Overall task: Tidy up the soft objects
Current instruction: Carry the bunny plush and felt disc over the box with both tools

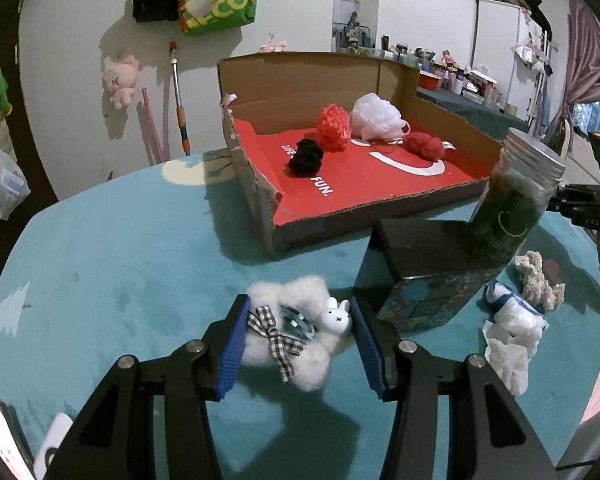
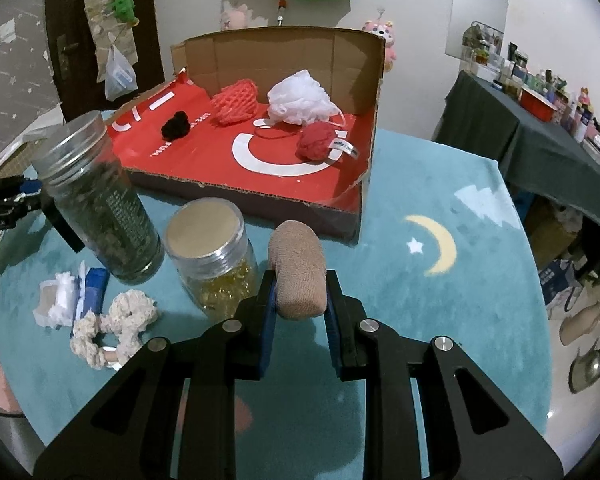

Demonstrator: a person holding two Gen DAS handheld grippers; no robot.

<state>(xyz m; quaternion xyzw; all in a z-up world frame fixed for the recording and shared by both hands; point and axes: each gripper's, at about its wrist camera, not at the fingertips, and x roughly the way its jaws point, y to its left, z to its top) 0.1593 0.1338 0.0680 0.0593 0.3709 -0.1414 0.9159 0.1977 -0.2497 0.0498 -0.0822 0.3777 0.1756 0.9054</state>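
Note:
My left gripper (image 1: pixel 296 320) is open around a white fluffy scrunchie (image 1: pixel 288 356) with a checked bow and a small rabbit charm, lying on the teal cloth. The left pad touches it; the right pad stands just off the charm. My right gripper (image 2: pixel 300 300) is shut on a rolled tan sock (image 2: pixel 298 276), held above the cloth. The cardboard box (image 1: pixel 320 232) (image 2: pixel 260 204) with a red floor holds a black scrunchie (image 1: pixel 306 158), an orange-red mesh ball (image 1: pixel 332 128), a white bath pouf (image 1: pixel 376 116) and a red cloth ball (image 1: pixel 424 146).
A tall jar with dark contents (image 1: pixel 512 200) (image 2: pixel 100 200) stands on a patterned tin (image 1: pixel 424 276). A jar of yellow capsules (image 2: pixel 212 256) stands left of the right gripper. A cream scrunchie (image 2: pixel 116 324) and white tissue with a blue packet (image 2: pixel 72 296) lie nearby.

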